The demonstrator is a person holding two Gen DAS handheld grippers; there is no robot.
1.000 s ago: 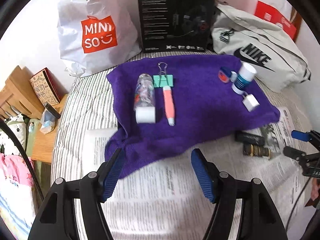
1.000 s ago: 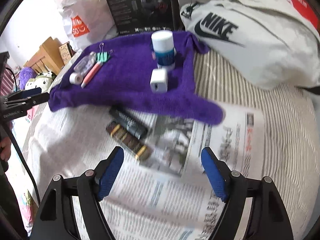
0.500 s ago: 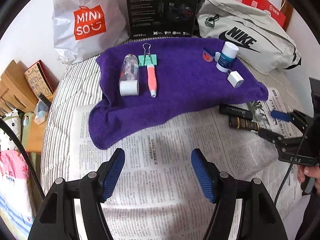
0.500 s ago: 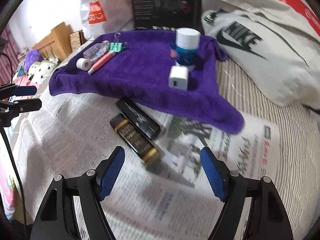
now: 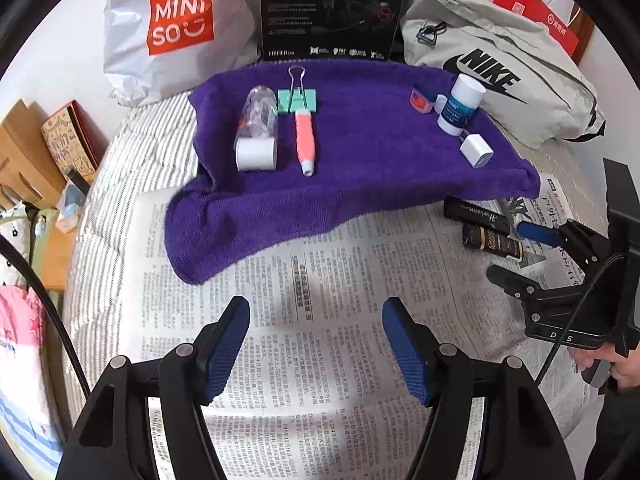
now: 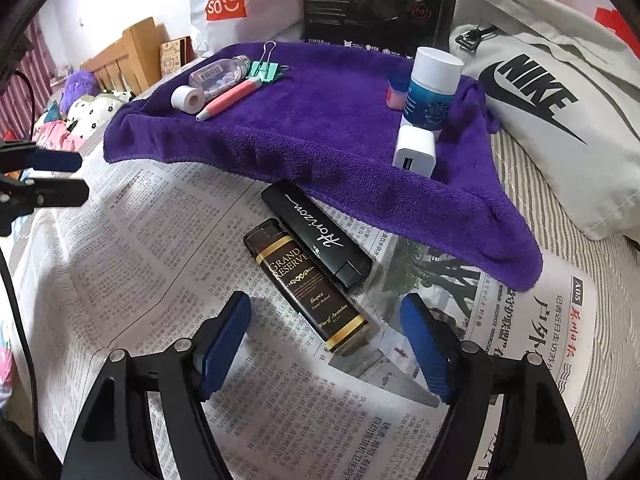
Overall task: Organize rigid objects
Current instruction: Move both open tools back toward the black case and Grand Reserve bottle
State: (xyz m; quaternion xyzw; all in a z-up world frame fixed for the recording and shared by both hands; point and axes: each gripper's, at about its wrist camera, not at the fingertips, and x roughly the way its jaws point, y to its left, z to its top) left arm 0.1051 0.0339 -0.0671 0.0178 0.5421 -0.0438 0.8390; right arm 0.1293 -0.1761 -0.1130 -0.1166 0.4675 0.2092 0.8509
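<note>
On the newspaper (image 6: 160, 264) that covers the striped bed, two dark boxes lie side by side and touching: a black Horizon box (image 6: 316, 236) and a brown Grand Reserve box (image 6: 306, 286), both just below the edge of the purple towel (image 6: 328, 120). Right gripper (image 6: 325, 338) hovers over the brown box with its jaws wide and nothing between them. Left gripper (image 5: 316, 346) is also spread wide and empty, above bare newspaper.

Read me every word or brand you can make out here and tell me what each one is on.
"MINISO": white plastic bag.
"NIKE": grey bag.
"EDIFIER": black box; its other print is too small.
"Horizon": black case.
"GRAND RESERVE": brown case; lower script unclear.
"A05": newspaper; body text too small.
Blue bottle: label blurred.
</note>
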